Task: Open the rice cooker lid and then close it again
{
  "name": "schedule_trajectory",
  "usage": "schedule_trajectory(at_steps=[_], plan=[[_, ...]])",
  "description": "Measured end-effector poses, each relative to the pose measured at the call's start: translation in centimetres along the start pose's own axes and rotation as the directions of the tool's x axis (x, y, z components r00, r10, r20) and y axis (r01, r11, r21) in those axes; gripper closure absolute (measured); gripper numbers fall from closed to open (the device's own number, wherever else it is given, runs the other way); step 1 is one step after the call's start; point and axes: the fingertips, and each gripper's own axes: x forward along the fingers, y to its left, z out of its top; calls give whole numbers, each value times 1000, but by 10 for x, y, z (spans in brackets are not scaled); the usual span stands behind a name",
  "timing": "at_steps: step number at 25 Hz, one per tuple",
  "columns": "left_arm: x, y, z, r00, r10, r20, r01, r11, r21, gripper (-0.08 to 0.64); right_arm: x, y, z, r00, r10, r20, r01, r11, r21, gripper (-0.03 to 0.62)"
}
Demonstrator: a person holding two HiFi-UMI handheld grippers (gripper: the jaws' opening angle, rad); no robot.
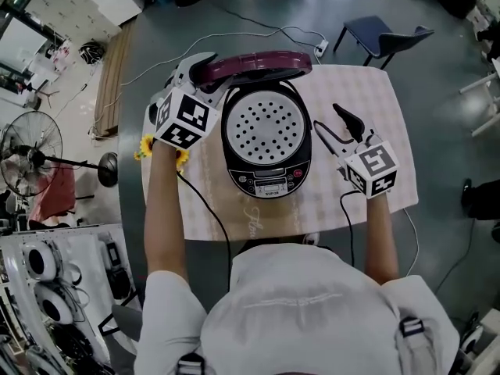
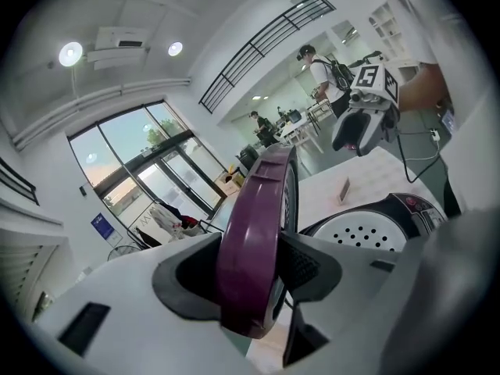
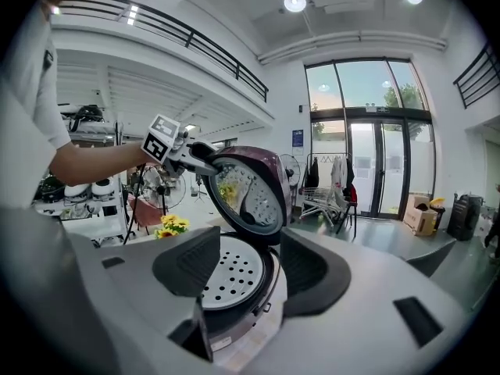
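Purple lid (image 2: 251, 201) upright in left gripper (image 2: 254, 272)

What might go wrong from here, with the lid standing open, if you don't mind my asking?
1. The left gripper pinches only the thin rim of the lid, so it may slip and the lid may drop hard onto the cooker.
2. The right gripper stands open beside the cooker, touching nothing; a push on the lid could slide the unbraced cooker on the cloth.
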Motion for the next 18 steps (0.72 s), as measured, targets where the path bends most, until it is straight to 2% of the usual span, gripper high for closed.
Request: schedule_trajectory(at_steps=[10,18], plan=[[-18,-45,-11,992,-41,-118,44,999,25,342,-17,18,-4,999,46,-1,-46,999,-12,339],[-31,-86,-21,988,-37,-152,41,999,23,319,-28,26,-13,996,84,-4,-84,996,-3,339]])
